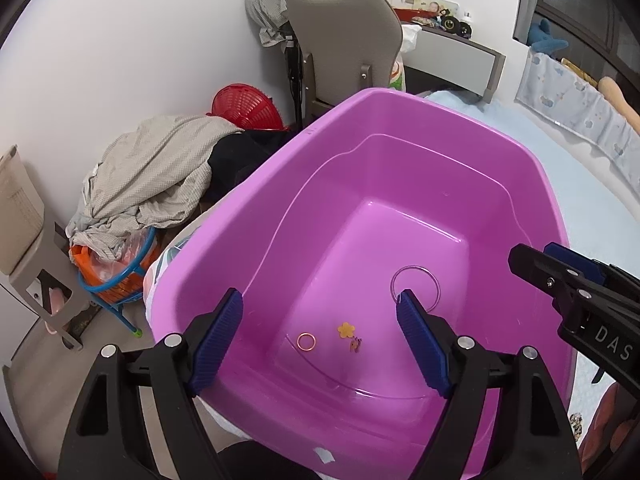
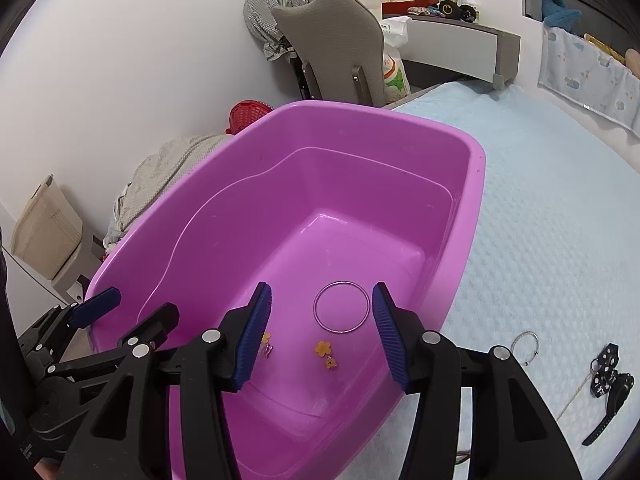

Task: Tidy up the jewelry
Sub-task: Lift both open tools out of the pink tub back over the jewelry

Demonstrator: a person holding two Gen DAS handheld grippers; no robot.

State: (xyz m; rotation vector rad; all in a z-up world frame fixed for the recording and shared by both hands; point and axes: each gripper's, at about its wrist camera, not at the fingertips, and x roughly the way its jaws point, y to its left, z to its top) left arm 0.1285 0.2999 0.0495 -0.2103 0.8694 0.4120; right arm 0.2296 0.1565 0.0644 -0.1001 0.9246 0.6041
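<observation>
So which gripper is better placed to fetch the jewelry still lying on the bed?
Right, probably. The silver ring and black polka-dot bow lie on the bed beside the right gripper; the left gripper, also open and empty, sits across the purple tub.

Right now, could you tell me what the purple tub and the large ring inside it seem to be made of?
Purple tub: moulded plastic, apparently, given its glossy, uniformly coloured walls with soft highlights and rounded corners. Large ring: probably thin silvery metal, since it looks grey and slightly shiny, though clear plastic cannot be excluded.

glossy plastic tub (image 2: pixel 476 168), thin metal bangle (image 2: pixel 341 307)
</observation>
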